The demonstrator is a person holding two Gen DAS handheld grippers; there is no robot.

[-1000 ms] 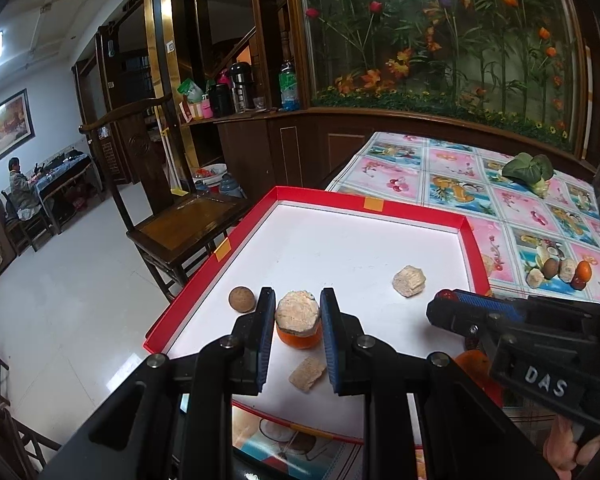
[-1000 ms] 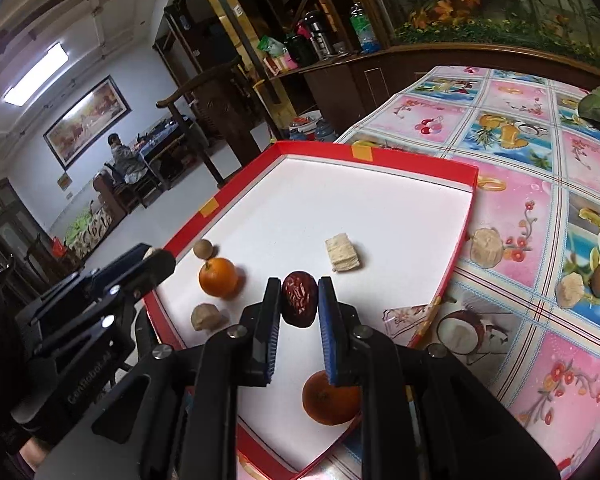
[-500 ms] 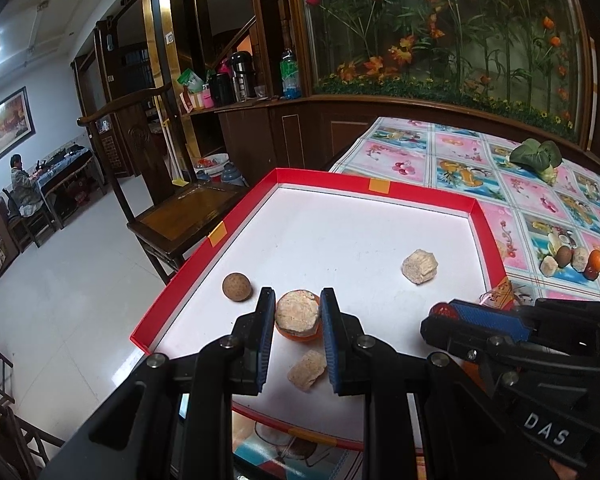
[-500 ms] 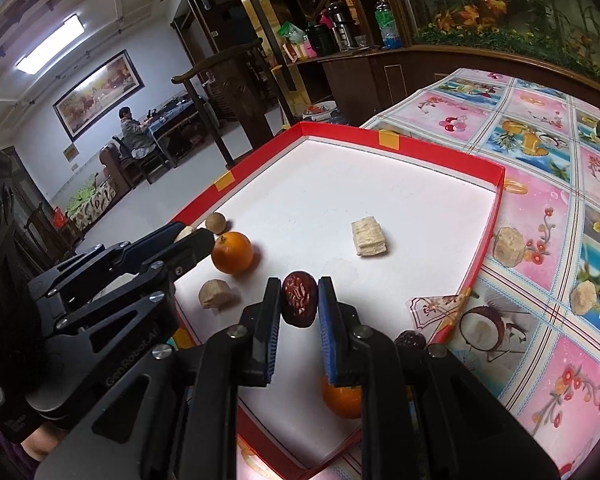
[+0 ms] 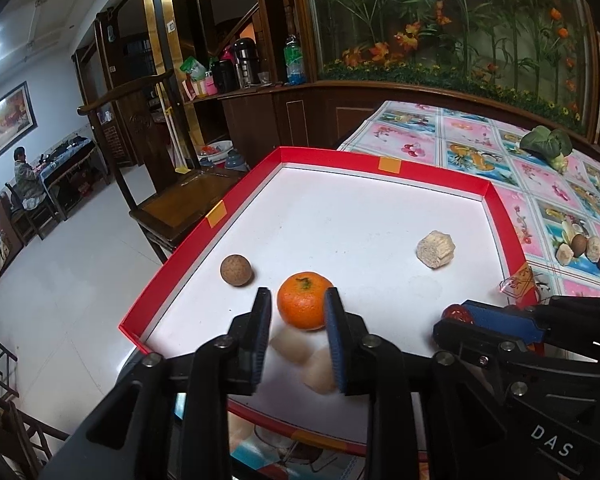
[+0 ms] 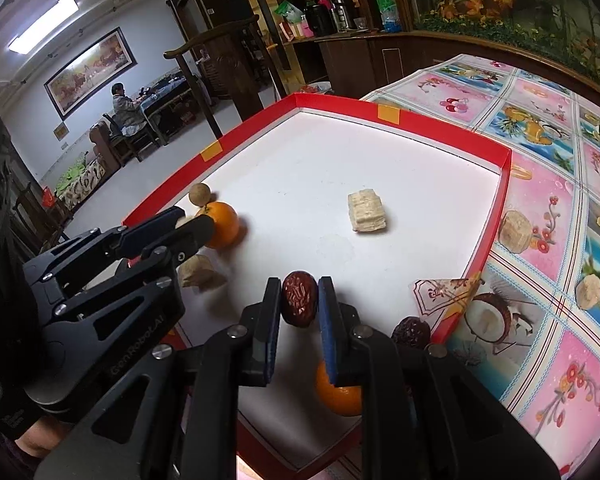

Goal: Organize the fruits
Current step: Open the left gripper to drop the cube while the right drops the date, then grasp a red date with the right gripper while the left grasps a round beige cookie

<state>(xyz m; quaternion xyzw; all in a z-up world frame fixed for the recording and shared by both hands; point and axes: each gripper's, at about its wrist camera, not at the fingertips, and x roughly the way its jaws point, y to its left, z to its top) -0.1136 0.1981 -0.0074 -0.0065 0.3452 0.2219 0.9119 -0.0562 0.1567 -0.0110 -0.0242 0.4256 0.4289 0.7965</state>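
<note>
My left tongs stand spread over the near left part of the red-rimmed tray; nothing is pinched. An orange rests on the white tray floor beyond the tips, framed between the two fingers. Two pale chunks, blurred, appear between the fingers closer to the camera; whether they lie on the tray floor I cannot tell. A brown round fruit sits just left of the orange, apart from it, and a pale ridged block lies well to the right.

My right tongs pinch a dark red date between the blue pads, above the tray's near right part. A second orange lies under the right finger, partly hidden, and a second date sits by the tray's right rim. A pale chunk rests outside the tray on the patterned bench.
</note>
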